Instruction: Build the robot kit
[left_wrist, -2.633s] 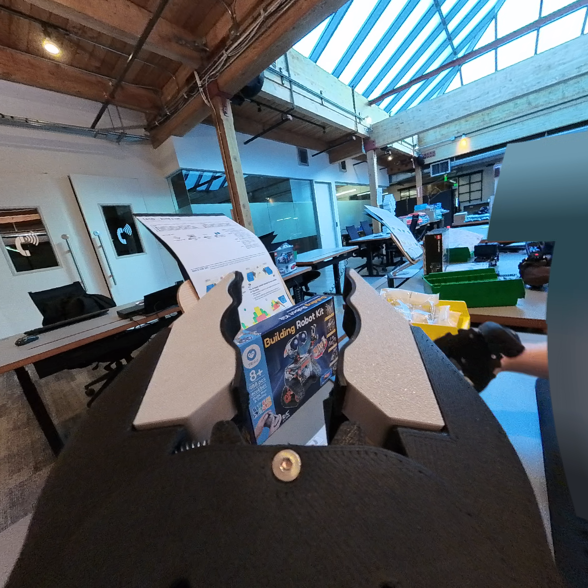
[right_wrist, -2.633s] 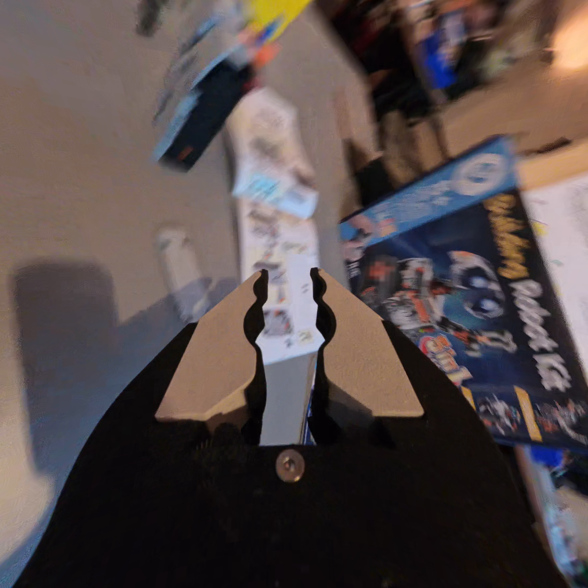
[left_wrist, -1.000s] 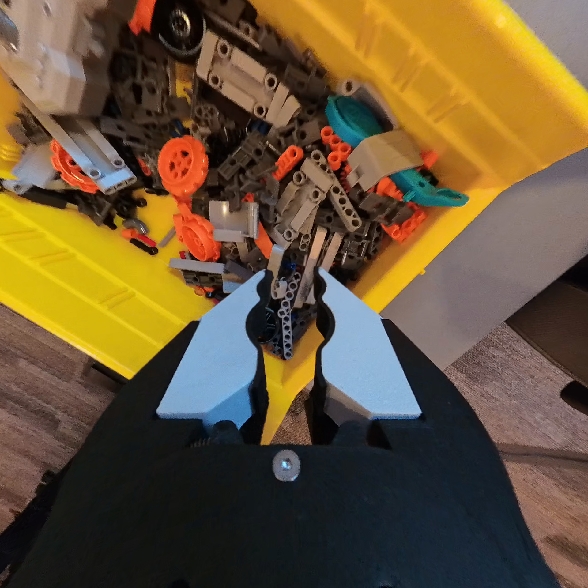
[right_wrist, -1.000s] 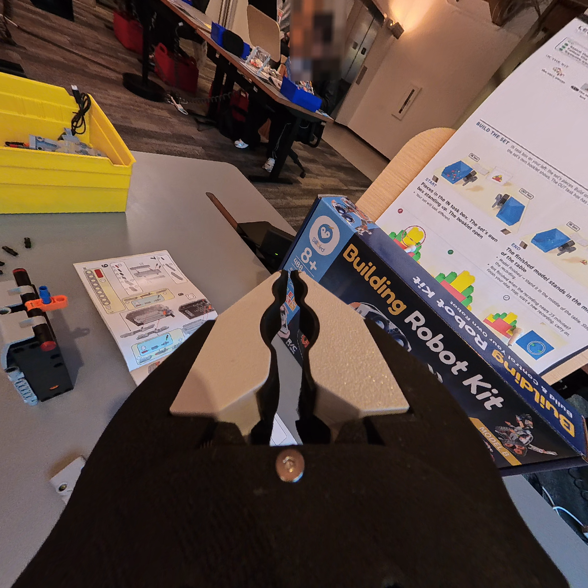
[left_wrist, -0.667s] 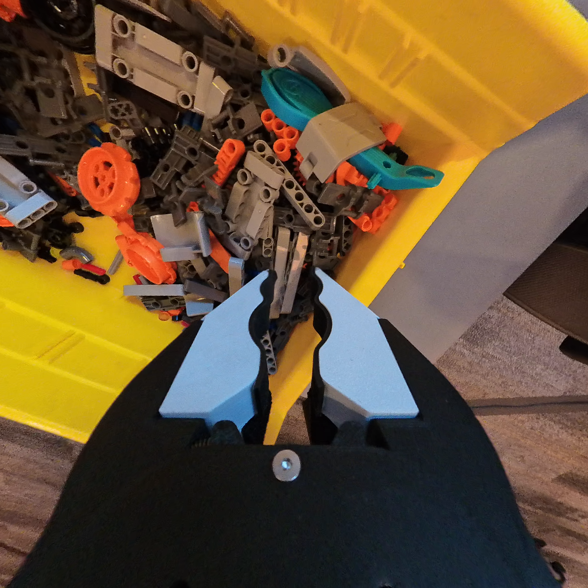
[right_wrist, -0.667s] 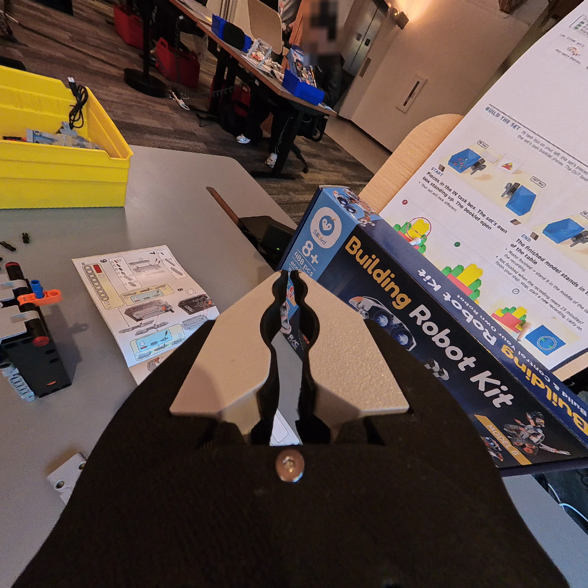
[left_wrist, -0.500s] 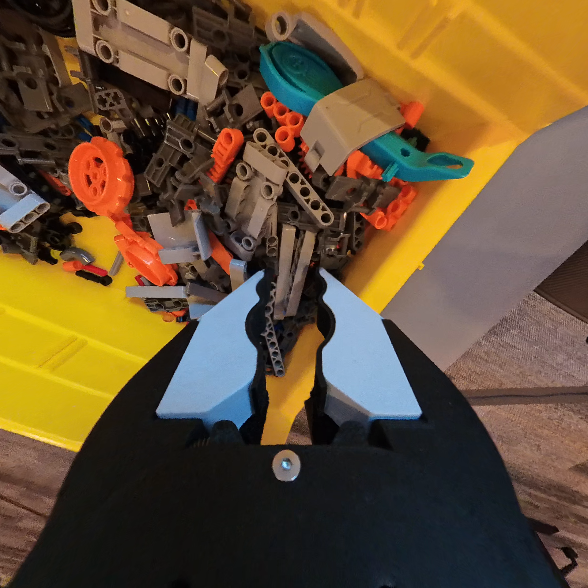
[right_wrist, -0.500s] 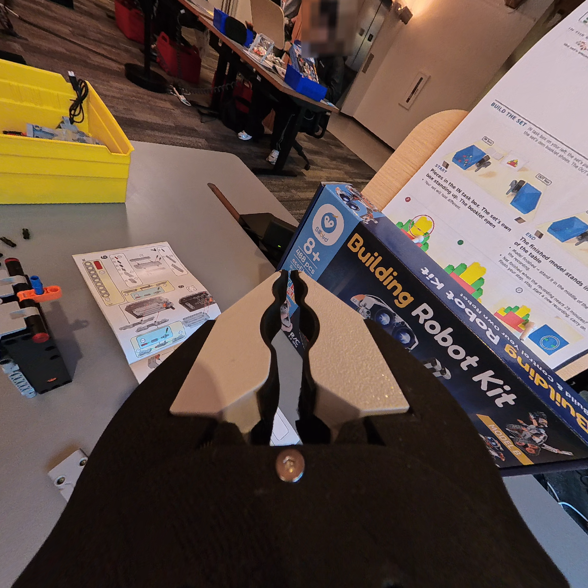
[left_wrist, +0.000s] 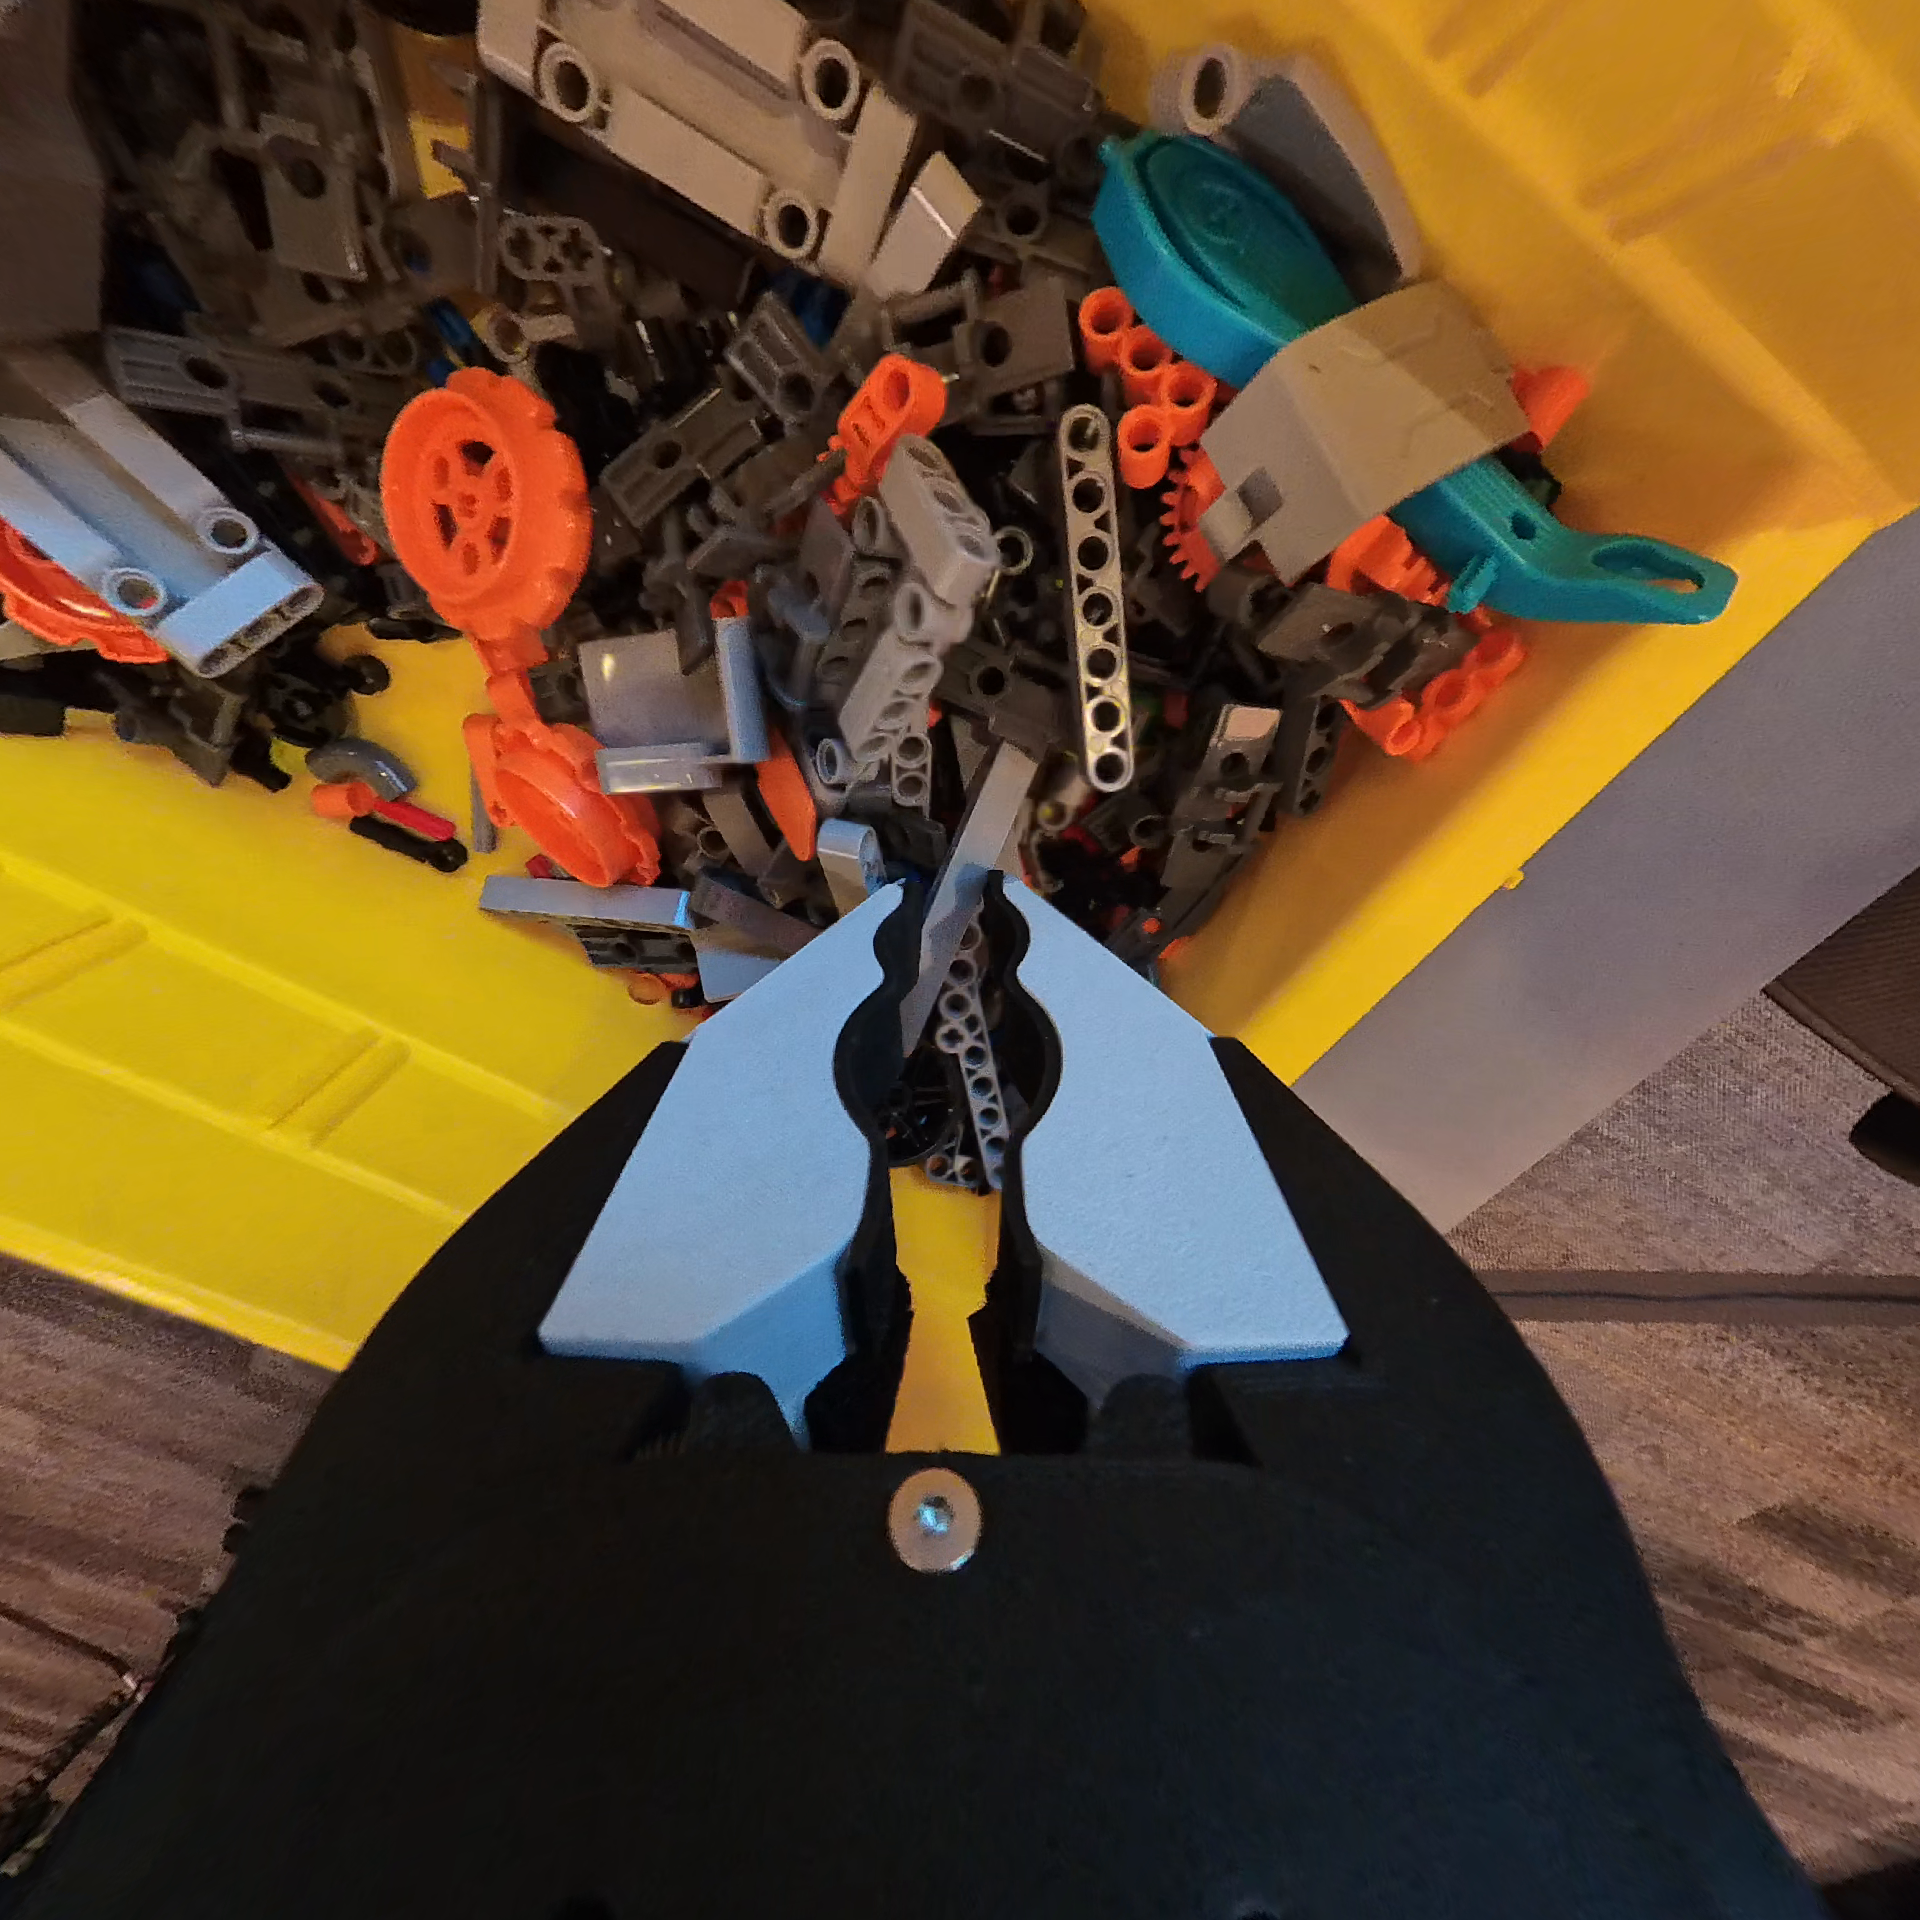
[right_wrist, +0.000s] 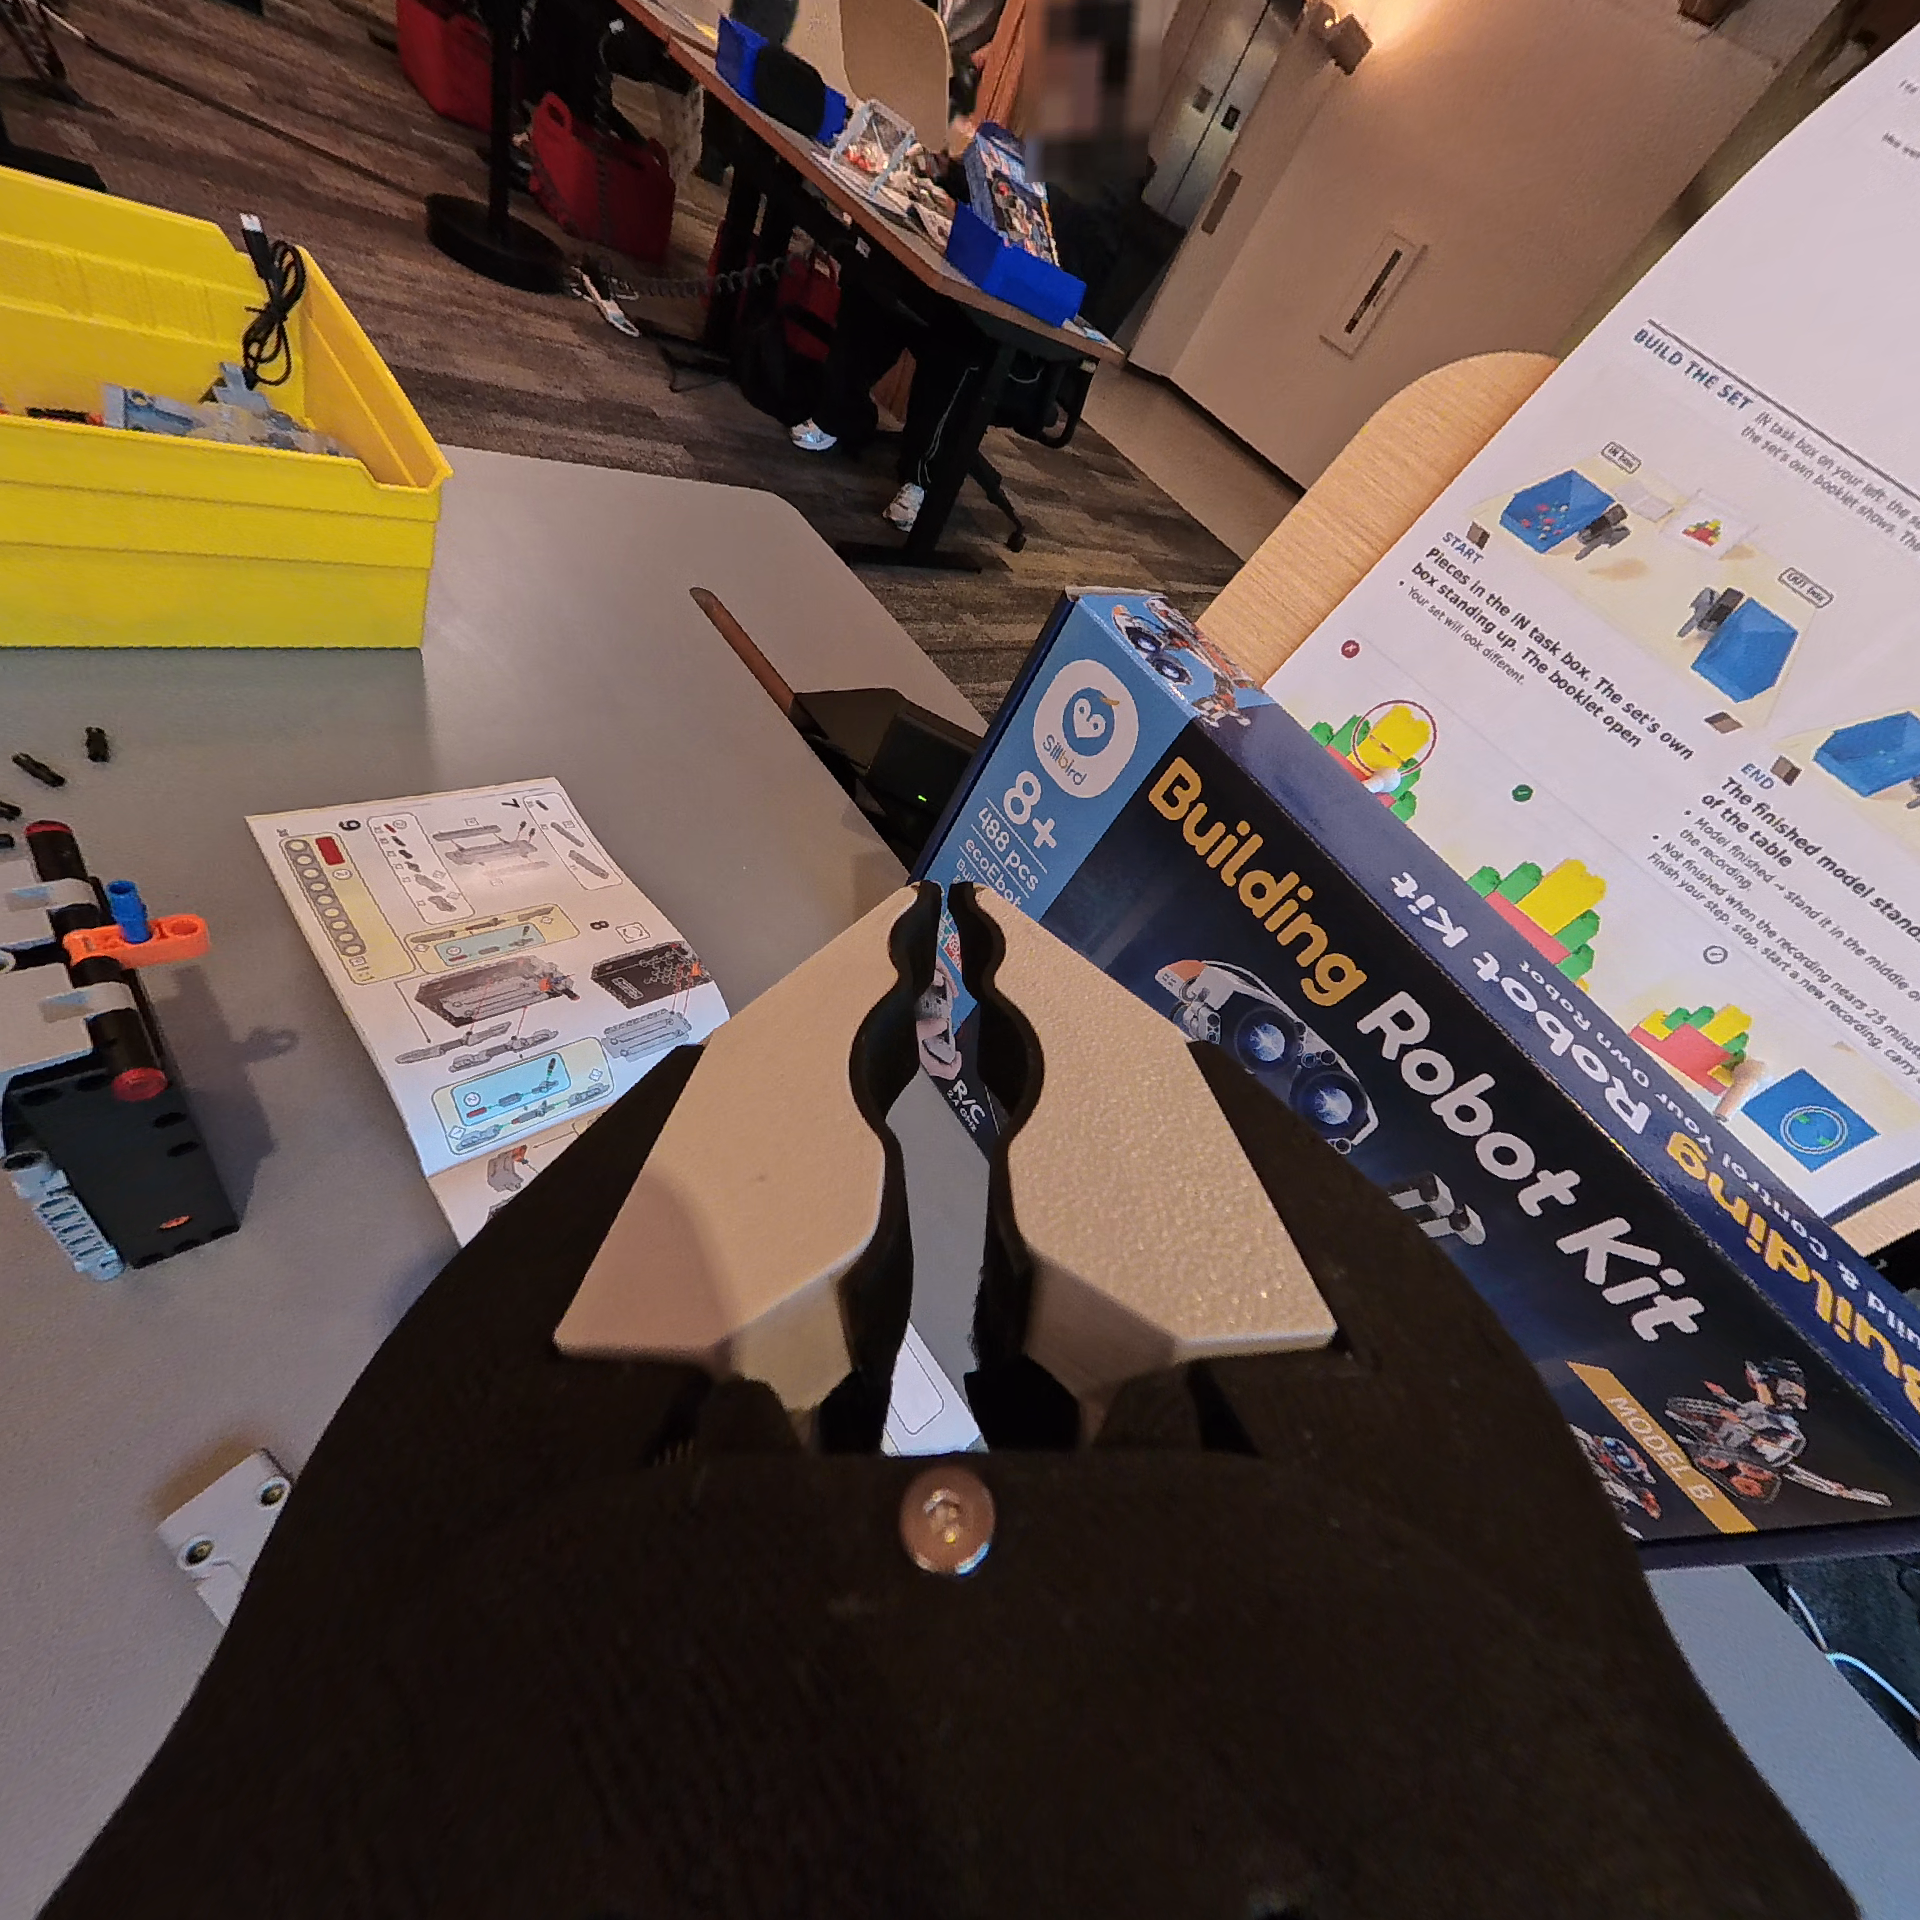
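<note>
Left gripper (left_wrist: 948, 891) clenched on a grey beam (left_wrist: 966, 840) over the yellow bin (left_wrist: 260, 997); right gripper (right_wrist: 945, 902) nearly closed, empty, near the kit box (right_wrist: 1403, 1060).

Left claw (left_wrist: 951, 894) pinches a grey beam (left_wrist: 971, 842) over the yellow bin (left_wrist: 260, 1039).

Brown carpet floor (right_wrist: 582, 312) stretched beyond the grey table (right_wrist: 582, 665); desks (right_wrist: 894, 249) lined a warmly lit cream wall (right_wrist: 1475, 208).
</note>
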